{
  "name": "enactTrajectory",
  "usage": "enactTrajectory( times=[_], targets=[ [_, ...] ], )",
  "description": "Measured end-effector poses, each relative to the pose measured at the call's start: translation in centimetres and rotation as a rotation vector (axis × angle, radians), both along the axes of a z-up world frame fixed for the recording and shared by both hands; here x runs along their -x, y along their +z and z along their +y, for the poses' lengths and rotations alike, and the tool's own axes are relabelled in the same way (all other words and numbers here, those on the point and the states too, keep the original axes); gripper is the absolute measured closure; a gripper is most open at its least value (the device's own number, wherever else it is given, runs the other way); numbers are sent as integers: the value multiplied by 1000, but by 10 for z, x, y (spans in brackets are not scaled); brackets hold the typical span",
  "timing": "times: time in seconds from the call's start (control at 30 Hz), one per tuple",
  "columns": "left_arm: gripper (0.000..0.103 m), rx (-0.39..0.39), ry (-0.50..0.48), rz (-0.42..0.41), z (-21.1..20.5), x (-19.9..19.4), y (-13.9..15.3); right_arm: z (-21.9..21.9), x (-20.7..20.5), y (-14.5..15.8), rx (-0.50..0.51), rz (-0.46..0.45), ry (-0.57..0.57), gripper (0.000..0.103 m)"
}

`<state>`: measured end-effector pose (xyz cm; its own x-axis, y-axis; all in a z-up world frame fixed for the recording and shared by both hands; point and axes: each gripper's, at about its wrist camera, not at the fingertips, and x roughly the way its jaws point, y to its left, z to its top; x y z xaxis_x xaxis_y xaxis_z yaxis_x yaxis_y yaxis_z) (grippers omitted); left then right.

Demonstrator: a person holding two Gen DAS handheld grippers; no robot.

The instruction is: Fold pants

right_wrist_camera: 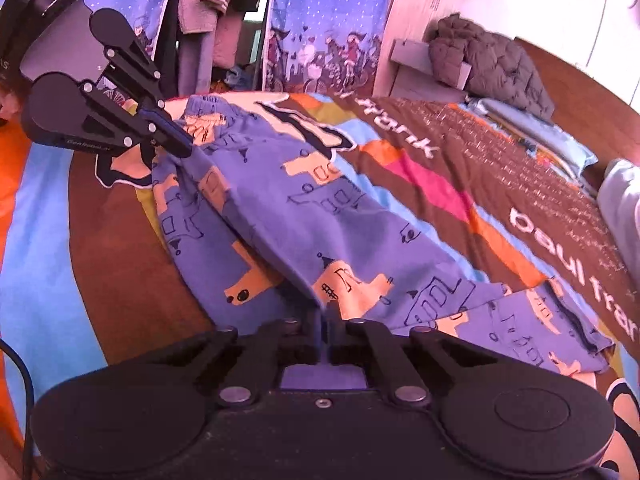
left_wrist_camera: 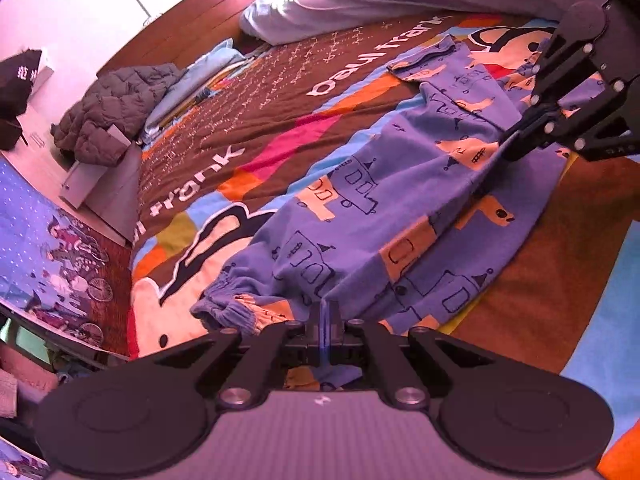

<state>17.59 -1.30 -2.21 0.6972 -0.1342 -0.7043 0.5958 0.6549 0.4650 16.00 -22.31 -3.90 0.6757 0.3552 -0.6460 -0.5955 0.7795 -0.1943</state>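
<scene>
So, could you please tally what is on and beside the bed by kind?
Patterned pants: 1
Grippers: 2, left and right
Puffer jacket: 1
Printed bedspread: 1
Total: 5

Support surface: bed (left_wrist_camera: 540, 280) w/ multicolour cartoon-print cover, brown band lettered "paul frank". Directly on it: blue printed pants (left_wrist_camera: 400, 208), laid lengthwise, one layer raised off the cover; grey bedding roll (left_wrist_camera: 360, 4) at head end; light-blue folded fabric (left_wrist_camera: 192, 80) along far edge, near dark quilted jacket (left_wrist_camera: 116, 116).
</scene>
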Motion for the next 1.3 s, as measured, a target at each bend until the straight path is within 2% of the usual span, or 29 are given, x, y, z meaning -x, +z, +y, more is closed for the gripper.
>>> enactTrajectory(
  times=[0.13,0.27,0.37,0.47,0.53,0.67,0.73,0.8,0.9,0.97,1.1,1.2,1.3],
  targets=[
    [103,-2,-13,2,2,7,1,0,18,9,-7,-34,-10,102],
    [103,-23,-7,33,-1,6,-12,6,24,-2,22,-6,-20,102],
    [93,27,11,89,2,5,-10,11,21,-10,50,25,-27,96],
    [78,115,11,132,10,10,-1,6,27,2,14,37,-44,87],
    [55,158,15,121,13,15,5,-2,33,11,-4,55,-64,74],
    [44,274,32,114,1,21,18,-34,59,25,-25,60,-177,46],
    [32,396,-3,149,-7,21,22,-50,71,27,-28,62,-264,16],
    [24,524,-25,180,-20,19,22,-68,83,26,-19,40,-375,2],
    [23,633,-24,236,-47,7,17,-92,96,21,0,-3,-510,1],
    [19,704,-19,276,-68,-5,14,-109,102,18,-30,-23,-599,1],
    [10,811,-18,337,-103,-28,5,-148,110,9,-236,6,-711,1],
    [10,815,-14,373,-127,-45,-6,-172,108,5,-388,61,-744,1],
    [10,798,12,404,-142,-60,-17,-189,106,2,-475,98,-787,1]
  ],
)
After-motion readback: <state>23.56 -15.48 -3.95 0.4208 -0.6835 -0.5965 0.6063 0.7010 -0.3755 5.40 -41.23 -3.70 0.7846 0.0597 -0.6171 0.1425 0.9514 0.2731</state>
